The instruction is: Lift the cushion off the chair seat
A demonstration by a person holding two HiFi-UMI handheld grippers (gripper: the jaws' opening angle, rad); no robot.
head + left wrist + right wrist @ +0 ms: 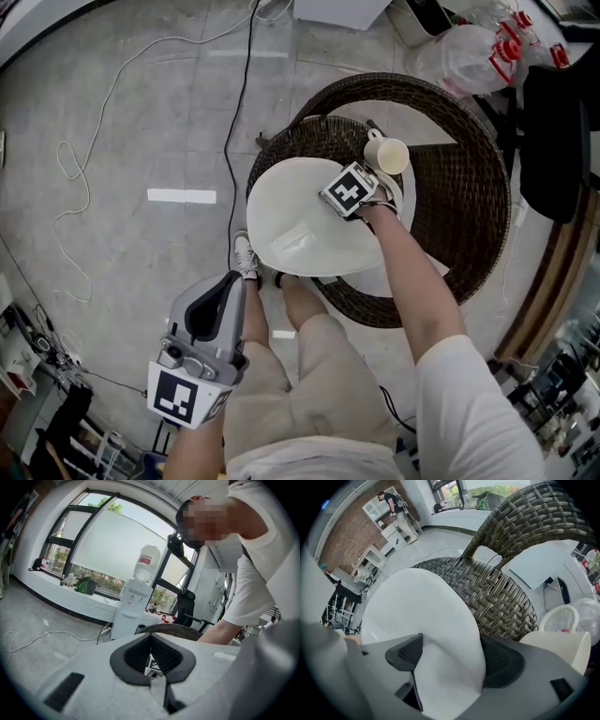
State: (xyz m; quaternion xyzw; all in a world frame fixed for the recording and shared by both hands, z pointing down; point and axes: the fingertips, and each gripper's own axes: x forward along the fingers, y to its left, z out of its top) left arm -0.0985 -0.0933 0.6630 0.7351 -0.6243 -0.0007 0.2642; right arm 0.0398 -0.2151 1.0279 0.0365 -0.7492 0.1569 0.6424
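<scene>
Just beside the right gripper (452, 658) pinching the cushion (295, 211) stands a mug (388, 155).

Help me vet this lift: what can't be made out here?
- Most of the chair seat: head view, under the cushion and right arm.
- Right tongs: head view, beneath their marker cube.
- Distant person: right gripper view, too small.

A round, dark-brown woven wicker chair (469, 187) stands on the grey tiled floor (141, 112) under the right gripper (354, 194). A round white cushion (300, 225) lies on its seat, pinched between that gripper's jaws. Thin cables (70, 178) trail beyond the left gripper (225, 291).
</scene>
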